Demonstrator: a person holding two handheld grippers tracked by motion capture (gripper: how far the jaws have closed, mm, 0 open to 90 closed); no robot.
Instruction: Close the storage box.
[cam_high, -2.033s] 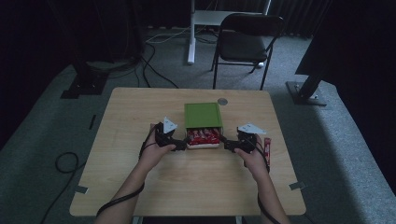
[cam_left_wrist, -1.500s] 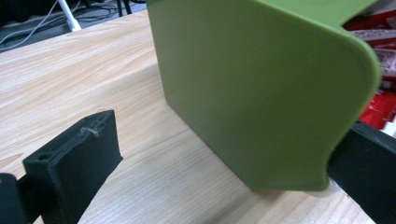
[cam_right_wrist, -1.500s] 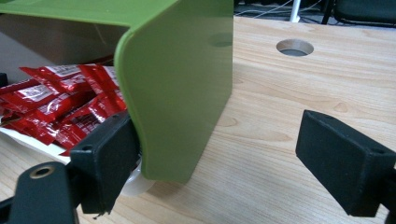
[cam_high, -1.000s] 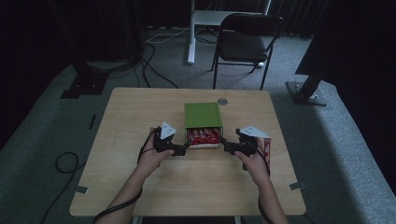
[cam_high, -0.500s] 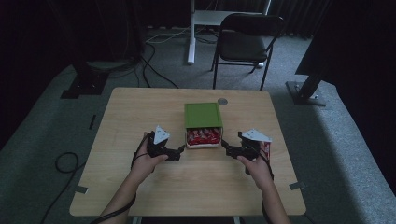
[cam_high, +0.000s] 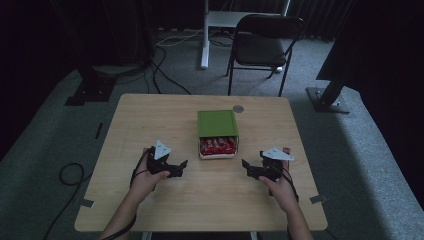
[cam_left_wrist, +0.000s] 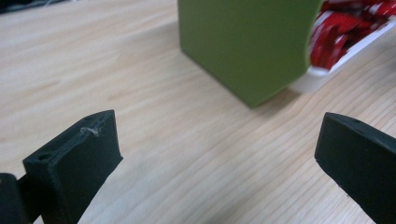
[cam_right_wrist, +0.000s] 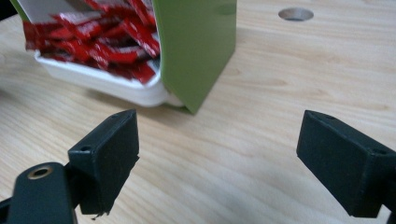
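A green box (cam_high: 216, 123) sits mid-table, its white inner tray (cam_high: 217, 155) slid partly out toward me and full of red packets (cam_high: 217, 145). My left gripper (cam_high: 179, 167) rests low at the left of the tray, open and empty. My right gripper (cam_high: 247, 169) is at the tray's right, open and empty too. In the left gripper view the green box (cam_left_wrist: 245, 44) stands ahead, red packets (cam_left_wrist: 343, 32) spilling at its right. In the right gripper view the red packets (cam_right_wrist: 107, 39) lie in the white tray (cam_right_wrist: 116, 88) under the green sleeve (cam_right_wrist: 198, 46).
The wooden table (cam_high: 150, 115) has a round grommet hole (cam_high: 238, 108) just behind the box. A small red item (cam_high: 286, 149) lies by my right hand. A black chair (cam_high: 262, 47) and stand bases sit on the floor beyond the table.
Both grippers have drawn back from the tray's sides toward me and outward. The box and tray have stayed put.
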